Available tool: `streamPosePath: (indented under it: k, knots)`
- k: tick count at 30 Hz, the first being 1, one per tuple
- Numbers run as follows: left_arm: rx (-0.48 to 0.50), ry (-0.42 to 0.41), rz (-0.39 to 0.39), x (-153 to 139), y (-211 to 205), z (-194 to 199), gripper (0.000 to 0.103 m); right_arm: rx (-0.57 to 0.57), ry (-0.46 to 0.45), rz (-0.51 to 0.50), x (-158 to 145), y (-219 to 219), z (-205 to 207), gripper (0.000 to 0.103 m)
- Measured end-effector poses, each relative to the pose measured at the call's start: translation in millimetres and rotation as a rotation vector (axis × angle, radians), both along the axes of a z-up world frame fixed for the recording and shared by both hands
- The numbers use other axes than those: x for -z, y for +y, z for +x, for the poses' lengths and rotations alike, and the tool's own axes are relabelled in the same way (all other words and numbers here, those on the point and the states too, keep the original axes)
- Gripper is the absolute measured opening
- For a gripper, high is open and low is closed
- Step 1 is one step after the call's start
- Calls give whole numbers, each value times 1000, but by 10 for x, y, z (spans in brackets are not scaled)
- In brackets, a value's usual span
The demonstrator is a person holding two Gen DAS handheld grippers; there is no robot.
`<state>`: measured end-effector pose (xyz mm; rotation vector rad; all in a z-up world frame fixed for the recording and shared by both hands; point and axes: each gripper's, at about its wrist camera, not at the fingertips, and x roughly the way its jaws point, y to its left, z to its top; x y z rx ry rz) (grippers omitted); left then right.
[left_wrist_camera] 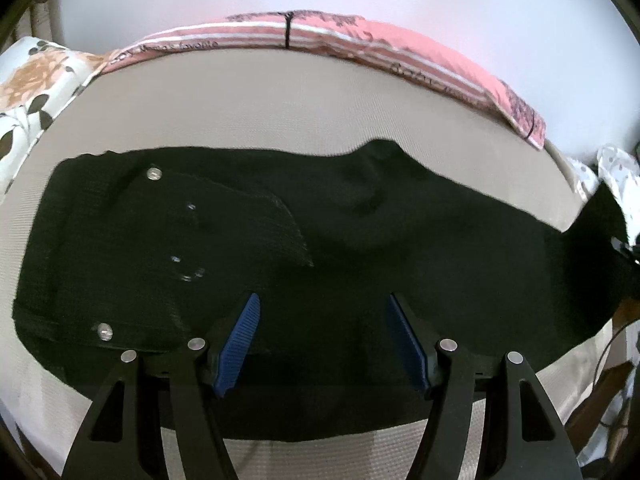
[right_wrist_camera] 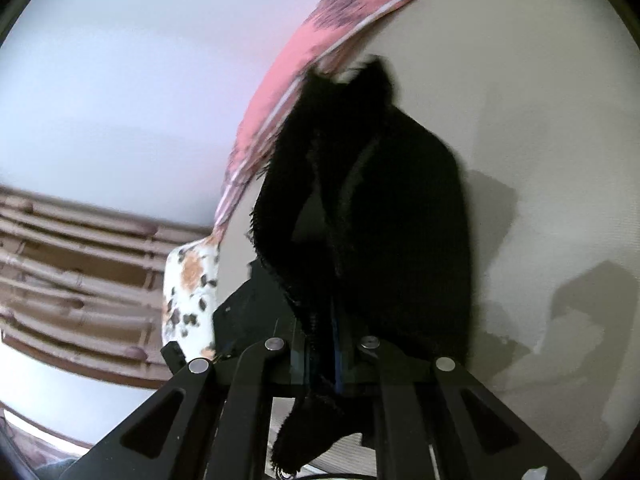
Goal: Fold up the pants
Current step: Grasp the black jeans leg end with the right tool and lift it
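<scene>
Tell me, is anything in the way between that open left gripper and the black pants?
Nothing visible. The left gripper hangs open right over the pants, which lie spread on the beige bed cover. The right gripper already pinches one end.

The black pants (right_wrist_camera: 372, 216) hide the right hand-held gripper's (right_wrist_camera: 326, 354) pads.

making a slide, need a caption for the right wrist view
Right tool shut on the frayed hem of black pants, lifting the leg off the beige bed sheet.
</scene>
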<state>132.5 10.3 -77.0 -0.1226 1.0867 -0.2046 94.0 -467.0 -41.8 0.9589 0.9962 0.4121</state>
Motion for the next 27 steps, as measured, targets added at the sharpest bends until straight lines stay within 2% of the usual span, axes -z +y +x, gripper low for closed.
streamPosePath:
  k: [7,12,14,17,23,25,27]
  knots:
    - [-22,-25,-27,-111,268,-69,66,-136,39,8,118,888,674,9]
    - [-33,-42,-52,-207,405,-120,66,-252,94,-54,336,1608,904,9]
    - [-26,-51,-64,-244,436,-134,66,-301,108,-85,405,1878,945,9]
    - [-15,-61,-93,-299,479,-144,66,-383,119,-196,470,2275,976,9]
    - [5,-60,-139,-319,523,-119,66,-484,108,-346,520,2671,961,10]
    - [11,-56,-142,-303,513,-95,66,-506,88,-390,505,2776,952,15]
    - [20,-49,-158,-291,504,-62,66,-517,88,-371,499,2856,938,34]
